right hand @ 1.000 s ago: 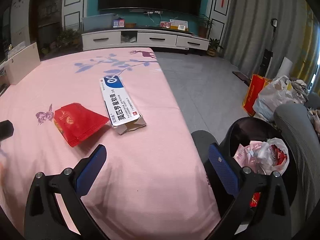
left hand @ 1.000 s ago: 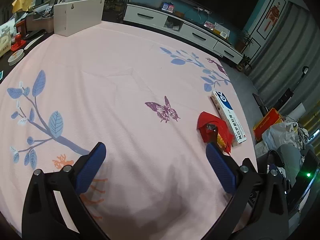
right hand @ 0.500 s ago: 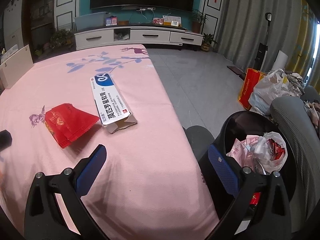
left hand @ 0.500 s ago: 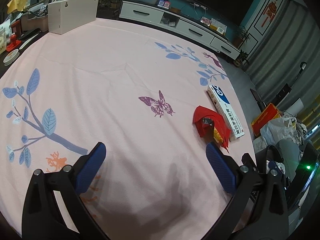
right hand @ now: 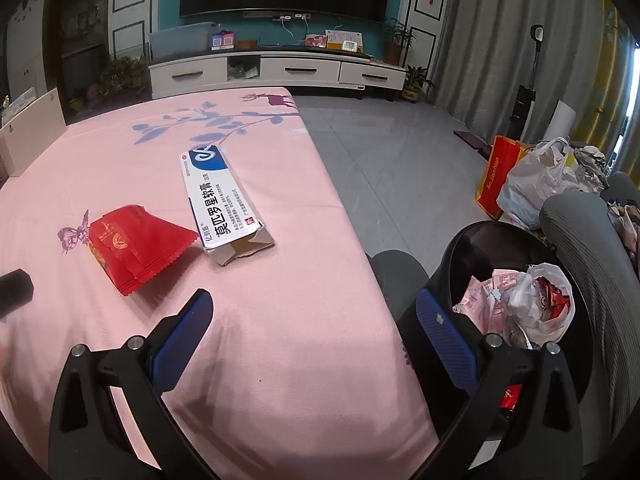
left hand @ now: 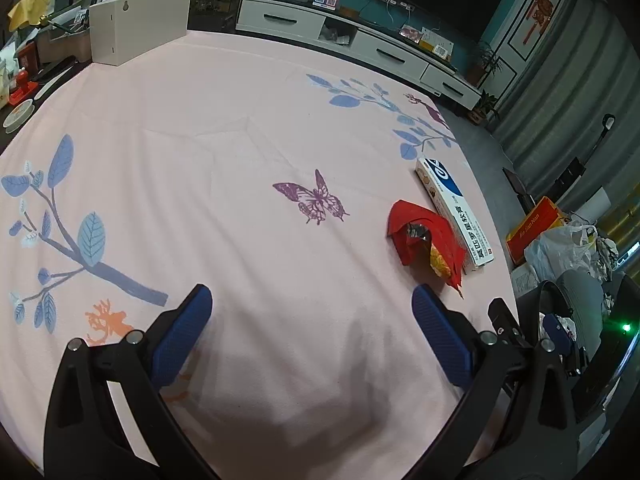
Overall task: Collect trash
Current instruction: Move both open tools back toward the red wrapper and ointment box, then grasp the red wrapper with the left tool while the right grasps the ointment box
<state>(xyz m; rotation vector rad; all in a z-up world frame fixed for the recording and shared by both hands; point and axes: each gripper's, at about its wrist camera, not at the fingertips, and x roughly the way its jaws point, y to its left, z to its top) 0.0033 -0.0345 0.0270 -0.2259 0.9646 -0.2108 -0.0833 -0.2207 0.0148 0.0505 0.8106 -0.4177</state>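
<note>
A red snack wrapper [left hand: 426, 238] lies on the pink tablecloth [left hand: 240, 128] near the right edge, touching a white and blue ointment box [left hand: 454, 210]. In the right wrist view the wrapper [right hand: 138, 246] lies left of the box [right hand: 220, 200], whose near end is torn open. A black trash bin [right hand: 466, 248] with wrappers and a plastic bag stands on the floor beside the table. My left gripper [left hand: 312, 324] is open and empty above the cloth, the wrapper just beyond its right finger. My right gripper [right hand: 314, 322] is open and empty over the table's right edge.
A white box [left hand: 138, 22] and clutter stand at the table's far left. A TV cabinet [right hand: 276, 70] lines the back wall. A red paper bag [right hand: 494, 176], plastic bags and a grey chair [right hand: 592, 264] stand on the floor right of the table.
Both grippers have drifted slightly back and up, so the wrapper and box sit a little farther off. Nothing was picked up; both stay open.
</note>
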